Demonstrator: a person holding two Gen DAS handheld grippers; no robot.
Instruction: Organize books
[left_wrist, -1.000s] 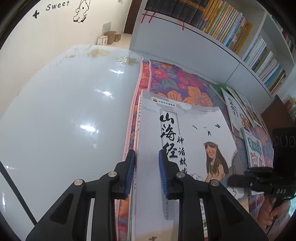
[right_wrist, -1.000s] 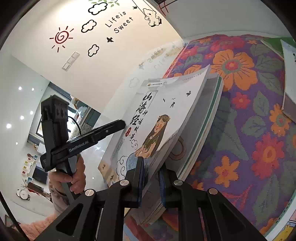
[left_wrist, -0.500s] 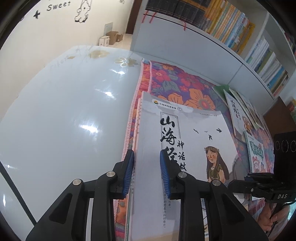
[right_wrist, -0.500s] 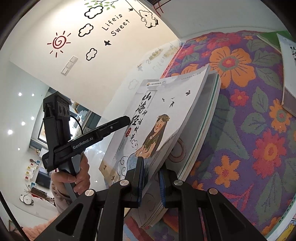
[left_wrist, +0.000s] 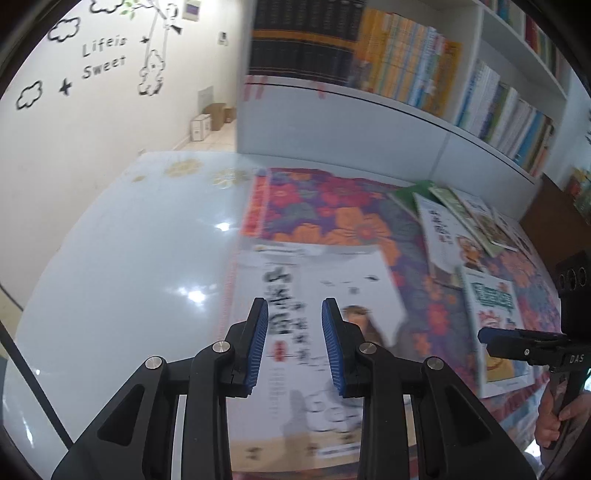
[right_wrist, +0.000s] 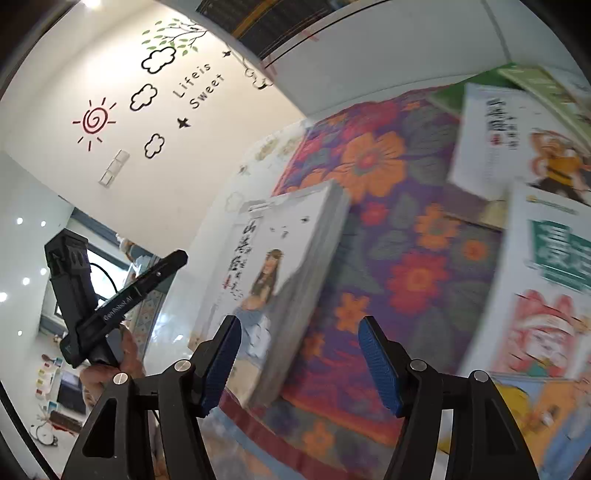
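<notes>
Both grippers now hang apart and empty, the right gripper (right_wrist: 299, 354) having just let go of the white storybook (left_wrist: 314, 295), which lies flat atop the stack on the floral cloth (left_wrist: 354, 218), that book apparently placed

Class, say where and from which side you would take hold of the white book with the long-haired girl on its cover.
Grip the white book by its near right page edge, which faces the open right hand-held gripper; it lies flat atop a stack.
</notes>
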